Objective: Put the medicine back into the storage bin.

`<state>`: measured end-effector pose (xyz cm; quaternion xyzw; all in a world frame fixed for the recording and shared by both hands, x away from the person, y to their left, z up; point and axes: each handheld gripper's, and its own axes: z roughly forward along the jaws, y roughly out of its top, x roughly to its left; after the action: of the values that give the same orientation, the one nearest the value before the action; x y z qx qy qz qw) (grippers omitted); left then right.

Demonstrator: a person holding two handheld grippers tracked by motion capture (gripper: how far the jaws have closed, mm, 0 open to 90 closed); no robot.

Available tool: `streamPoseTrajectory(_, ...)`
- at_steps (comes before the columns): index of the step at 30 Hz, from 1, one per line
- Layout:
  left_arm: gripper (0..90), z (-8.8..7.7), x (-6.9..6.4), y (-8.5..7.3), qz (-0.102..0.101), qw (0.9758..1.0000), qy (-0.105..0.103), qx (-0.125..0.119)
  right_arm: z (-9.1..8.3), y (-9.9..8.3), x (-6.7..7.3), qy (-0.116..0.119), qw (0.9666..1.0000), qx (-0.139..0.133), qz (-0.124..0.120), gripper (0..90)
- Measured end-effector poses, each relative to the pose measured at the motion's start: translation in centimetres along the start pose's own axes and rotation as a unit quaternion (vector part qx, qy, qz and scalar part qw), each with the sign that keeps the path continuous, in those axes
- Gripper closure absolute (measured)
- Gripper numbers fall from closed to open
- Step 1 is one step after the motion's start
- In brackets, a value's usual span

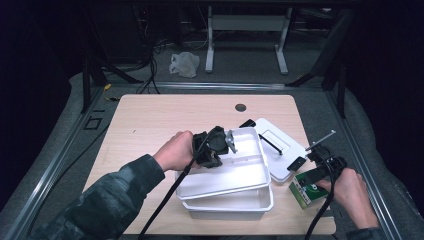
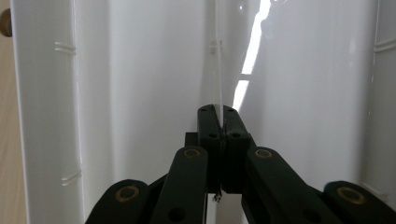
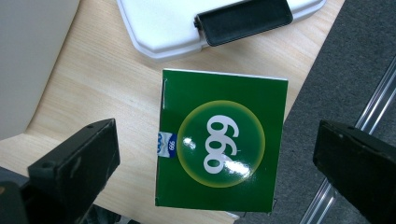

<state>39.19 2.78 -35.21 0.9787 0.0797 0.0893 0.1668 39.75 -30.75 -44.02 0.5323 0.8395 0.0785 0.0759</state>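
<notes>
A white inner tray (image 1: pixel 245 172) sits tilted above a deeper white box (image 1: pixel 235 207) at the table's front middle. My left gripper (image 1: pixel 226 152) reaches down into the tray. In the left gripper view its jaws (image 2: pixel 218 114) are shut on the tray's thin upright divider (image 2: pixel 217 70), with the tray's white floor (image 2: pixel 140 93) on both sides. A green carton (image 3: pixel 219 144) marked 999 lies flat at the table's front right corner (image 1: pixel 307 192). My right gripper (image 3: pixel 215 140) hovers over it, open, one jaw on each side and neither touching. The person's right hand holds that gripper (image 1: pixel 312 180).
The box's white lid (image 1: pixel 280 145) with black latches (image 3: pixel 243 16) lies on the table right of the tray, close to the carton. The table's right edge and grey floor with a metal rail (image 3: pixel 373 102) run just past the carton. A cable hole (image 1: pixel 240 107) sits at the back.
</notes>
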Motion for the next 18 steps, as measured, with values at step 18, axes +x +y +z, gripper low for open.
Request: streamPoseTrajectory(18, 89.2, -3.7, 3.5, -6.8, -0.17, 0.9824, 0.077, -0.009, 0.1, -0.2, -0.1, -0.004, 1.0, -0.002, 0.005, 0.4)
